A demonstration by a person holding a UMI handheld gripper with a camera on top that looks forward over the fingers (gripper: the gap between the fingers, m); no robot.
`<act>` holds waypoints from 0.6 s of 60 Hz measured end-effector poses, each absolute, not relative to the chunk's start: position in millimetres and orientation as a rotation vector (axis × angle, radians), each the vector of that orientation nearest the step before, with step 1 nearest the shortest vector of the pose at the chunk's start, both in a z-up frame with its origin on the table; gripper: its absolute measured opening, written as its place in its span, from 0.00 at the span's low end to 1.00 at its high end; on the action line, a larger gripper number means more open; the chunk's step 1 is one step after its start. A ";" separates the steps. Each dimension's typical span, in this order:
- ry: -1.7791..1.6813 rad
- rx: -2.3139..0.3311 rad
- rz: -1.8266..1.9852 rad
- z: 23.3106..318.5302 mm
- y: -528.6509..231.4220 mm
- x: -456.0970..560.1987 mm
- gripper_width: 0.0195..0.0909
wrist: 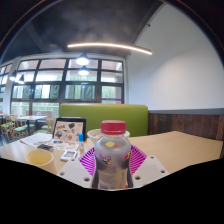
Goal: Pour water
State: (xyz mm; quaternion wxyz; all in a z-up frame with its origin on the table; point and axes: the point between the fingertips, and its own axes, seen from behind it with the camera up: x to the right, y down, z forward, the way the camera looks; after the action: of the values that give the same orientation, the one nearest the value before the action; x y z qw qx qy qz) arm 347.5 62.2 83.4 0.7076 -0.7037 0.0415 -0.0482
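Gripper view, fisheye, looking along the tool (112,160) over a pale bench (180,148). A clear plastic bottle (112,160) with a red cap (114,128) is being held upright between the two fingers; the magenta pads (89,158) are seen pressing against its sides at about mid-height, so the tool is being read as clamped on the bottle. No gap is being made out on either side.

A white cup (94,135) is standing just beyond the bottle, slightly to its left and partly hidden by it. Nearer the left finger a yellowish bowl (40,157) is resting on the bench, with a tablet (68,130) propped behind it and some papers (38,142) around it. A green bench seat (100,115) is running along the far edge.

Handling, judged only: the bottle is looking thin-walled and smooth, so it is likely being deformed a little under pressure and could slip if squeezed too lightly. Its fill level cannot be told. The mid-body hold is being judged suitable, since the weight would be kept low and the neck left free for tipping. The cap is appearing to be on, so pouring is being judged not yet possible. The white cup is being taken as the probable receiver, though that is not certain.
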 end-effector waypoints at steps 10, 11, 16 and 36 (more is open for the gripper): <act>0.107 -1.597 -0.131 83.4 57.1 347.2 0.56; 0.114 -1.617 -0.142 80.0 55.2 349.1 0.62; 0.122 -1.648 -0.140 83.9 41.2 345.3 0.92; 0.218 -1.611 -0.113 145.8 -119.0 302.8 0.88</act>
State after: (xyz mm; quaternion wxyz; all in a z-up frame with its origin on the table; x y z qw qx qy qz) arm 302.8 -119.0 145.8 0.6862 -0.7191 0.0973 -0.0505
